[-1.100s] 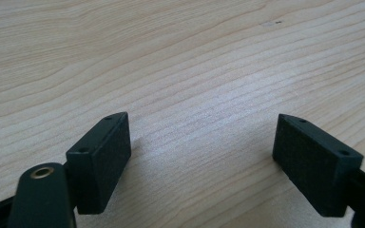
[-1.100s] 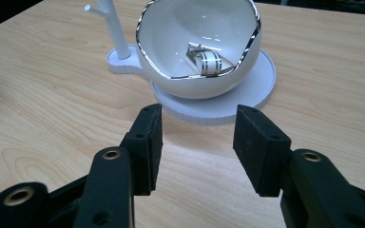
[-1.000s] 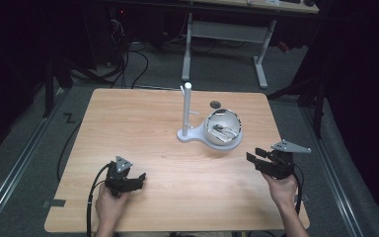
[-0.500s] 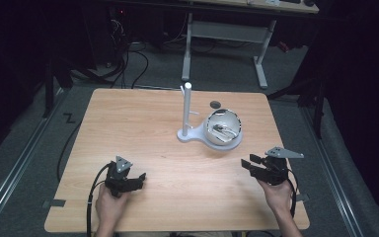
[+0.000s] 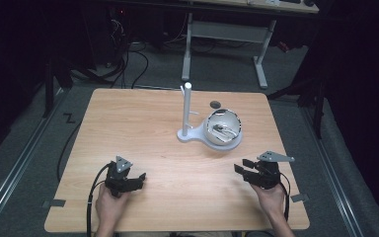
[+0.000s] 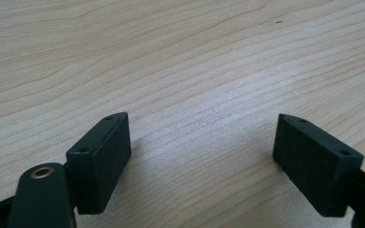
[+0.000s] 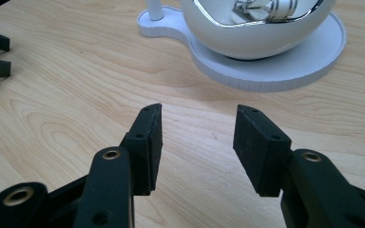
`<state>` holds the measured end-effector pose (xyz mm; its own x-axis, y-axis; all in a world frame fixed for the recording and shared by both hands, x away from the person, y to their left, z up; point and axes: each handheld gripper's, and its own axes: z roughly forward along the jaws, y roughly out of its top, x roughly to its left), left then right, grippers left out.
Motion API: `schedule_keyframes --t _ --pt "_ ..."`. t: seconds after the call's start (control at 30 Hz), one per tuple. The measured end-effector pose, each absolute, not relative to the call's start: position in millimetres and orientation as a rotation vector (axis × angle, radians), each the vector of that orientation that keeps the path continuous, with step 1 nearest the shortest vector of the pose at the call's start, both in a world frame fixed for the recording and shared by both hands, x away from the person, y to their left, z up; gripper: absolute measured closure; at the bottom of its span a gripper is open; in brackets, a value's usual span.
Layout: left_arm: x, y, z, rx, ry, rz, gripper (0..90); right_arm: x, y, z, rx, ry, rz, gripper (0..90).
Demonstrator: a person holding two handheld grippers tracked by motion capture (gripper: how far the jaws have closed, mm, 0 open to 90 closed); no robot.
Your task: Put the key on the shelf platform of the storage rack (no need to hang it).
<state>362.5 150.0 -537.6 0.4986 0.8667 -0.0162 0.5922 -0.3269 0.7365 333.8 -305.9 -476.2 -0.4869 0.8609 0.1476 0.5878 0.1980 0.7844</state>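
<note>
**Two hand-held grippers at rest on a wooden table, white stand and bowl ahead**

Left black two-jaw gripper: held in the person's left hand near the table's front edge. Its jaws stand wide apart with bare wood grain between them; the left gripper view shows the gripper low over the surface, with nothing gripped. A grey three-cornered plate sits on top, and a black cable trails back off the front edge.

Right black two-jaw gripper: held in the person's right hand. Its jaws are parted to a moderate gap, narrower than the left pair, and are empty. In the right gripper view the gripper rests close to the wood.

Light wooden rectangular table: carries both grippers and the stand.

White plastic stand with an upright post and round base: ahead of the right jaws and well apart from them; its ribbed base rim lies straight beyond the jaw tips.

White round bowl with a shiny mirrored interior: seated on the stand's base, ahead of the right jaws, tilted open toward them. A small metallic item lies inside; what it is cannot be told.

Small dark round disc: on the table beyond the bowl, farthest from both jaw pairs.
</note>
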Motion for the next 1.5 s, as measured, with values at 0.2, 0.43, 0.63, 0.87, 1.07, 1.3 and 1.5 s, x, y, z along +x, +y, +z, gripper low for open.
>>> schedule_keyframes --t 0.2,0.43,0.63,0.87,1.07,1.3,1.5 --pt "362 150 -538 2.047 1.193 0.505 20.7 333 -301 -482 1.367 2.167 1.185 53.3" --pt "362 150 -538 2.046 1.194 0.505 20.6 332 -295 -489 1.36 2.19 1.177 52.9" --pt "362 150 -538 2.047 1.193 0.505 20.6 332 -292 -497 1.361 2.198 1.177 52.0" --pt "362 150 -538 2.047 1.193 0.505 20.6 331 -291 -507 1.396 2.197 1.174 51.6" --pt "362 150 -538 2.046 1.194 0.505 20.6 331 -290 -512 1.396 2.195 1.15 51.0" --pt "362 150 -538 2.047 1.193 0.505 20.6 334 -289 -520 1.412 2.162 1.114 50.4" --pt "362 150 -538 2.047 1.193 0.505 20.6 334 -287 -527 1.415 2.151 1.053 52.3"
